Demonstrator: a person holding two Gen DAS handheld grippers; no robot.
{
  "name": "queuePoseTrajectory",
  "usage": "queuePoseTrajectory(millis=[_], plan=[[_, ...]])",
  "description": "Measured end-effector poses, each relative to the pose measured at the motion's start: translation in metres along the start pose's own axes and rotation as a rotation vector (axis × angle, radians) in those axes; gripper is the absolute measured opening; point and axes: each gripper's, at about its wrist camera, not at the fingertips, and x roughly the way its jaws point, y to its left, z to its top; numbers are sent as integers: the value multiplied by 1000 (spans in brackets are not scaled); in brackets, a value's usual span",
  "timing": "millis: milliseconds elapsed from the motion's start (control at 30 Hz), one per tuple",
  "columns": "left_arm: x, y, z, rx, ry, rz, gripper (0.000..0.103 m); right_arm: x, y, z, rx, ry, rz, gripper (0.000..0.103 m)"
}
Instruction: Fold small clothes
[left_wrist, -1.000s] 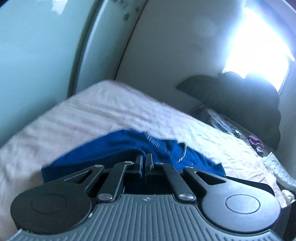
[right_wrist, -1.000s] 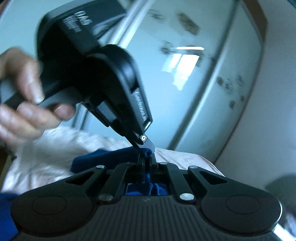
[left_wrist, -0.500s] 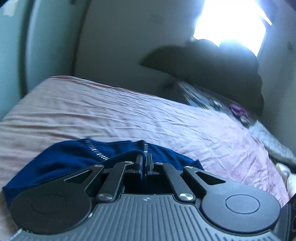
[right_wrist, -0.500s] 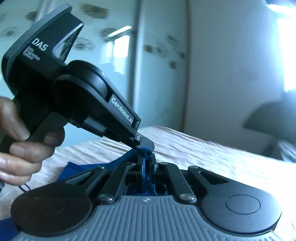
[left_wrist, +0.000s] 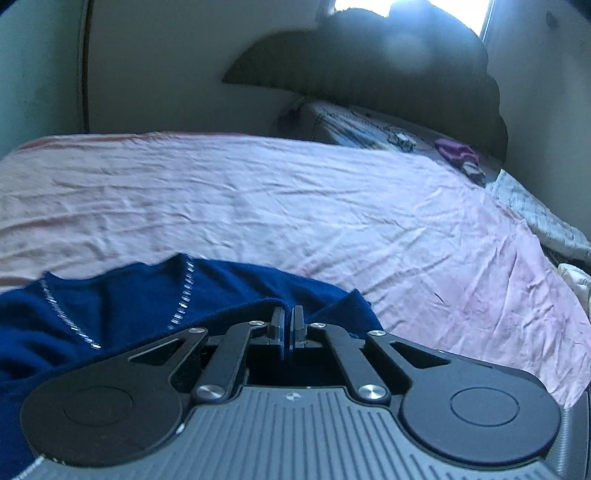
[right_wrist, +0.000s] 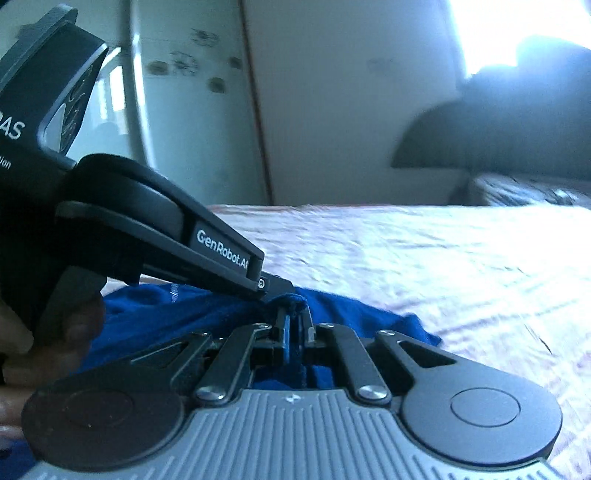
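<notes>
While both grippers pinch the same blue garment (left_wrist: 140, 302), it lies low on a bed covered by a wrinkled pink sheet (left_wrist: 295, 206). From the left wrist view, the left gripper (left_wrist: 287, 325) has its two fingers nearly together, with a thin edge of the blue cloth caught between them. The garment spreads out to the left of that gripper, and short rows of pale stitching (left_wrist: 184, 291) run across its surface. At the far side of the bed stands a dark headboard (left_wrist: 388, 62), with a bright window behind it, and a small purple item (left_wrist: 456, 151) rests on a low surface beside the bed.

From the right wrist view, the right gripper (right_wrist: 294, 325) is clamped on a bunched fold of the blue garment (right_wrist: 207, 314), which rises in a little knot between its fingers. The left gripper (right_wrist: 275, 286) comes in from the left, its tip touching the same bunch of cloth just above the right gripper's fingers. The person's left hand (right_wrist: 55, 339) grips its handle at the left edge. A pale wardrobe (right_wrist: 192, 110) stands beyond the pink sheet (right_wrist: 424, 251).
</notes>
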Motion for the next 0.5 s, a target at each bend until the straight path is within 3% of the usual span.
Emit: queuePoseTrajectory(millis=[133,233,367,433,500], plan=[[14,-10,-4,17,23,-2,1,4,-11,-7,45,24,-29,5],[14,-9,-3,-7,42,-25,17,3,-16,-9,74,33,-57,5],[-9,7,-3,-14,16,-18,52,8,-22,-11,100,49,-87,5],[-27,21,-7,-15,-19,23,61,8,-26,-17,116,59,-100,5],[-48,40,-15,-15,-40,66,62,4,-32,-25,118,65,-115,5]])
